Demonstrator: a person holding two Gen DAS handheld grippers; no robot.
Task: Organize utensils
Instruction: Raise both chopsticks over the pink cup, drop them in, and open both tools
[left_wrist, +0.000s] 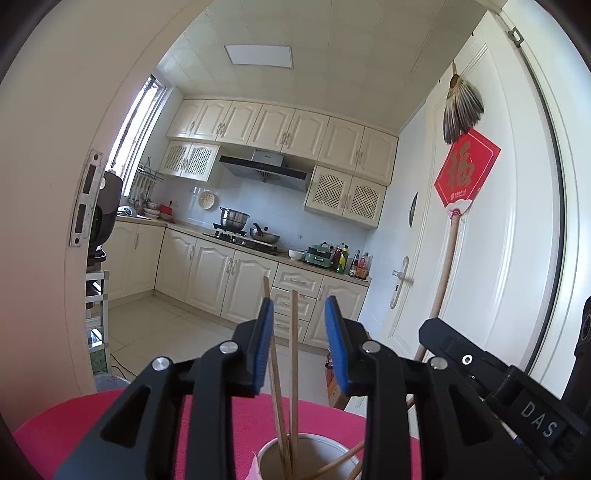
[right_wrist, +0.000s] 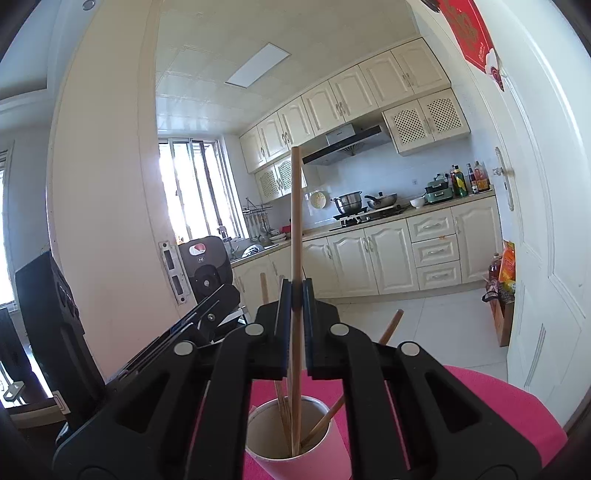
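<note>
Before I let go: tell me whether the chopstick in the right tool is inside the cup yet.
Inside. The chopstick, clamped in the right tool, runs down past the cup's rim, its lower end beside other chopsticks.

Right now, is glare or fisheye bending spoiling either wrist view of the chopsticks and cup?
Left wrist view: even light, door frame bowed by the lens, cup cut off at the bottom edge, chopsticks sharp between the open left hand-held gripper. Right wrist view: window blown out with glare, yet the chopstick pinched by the right hand-held gripper stays crisp.
</note>
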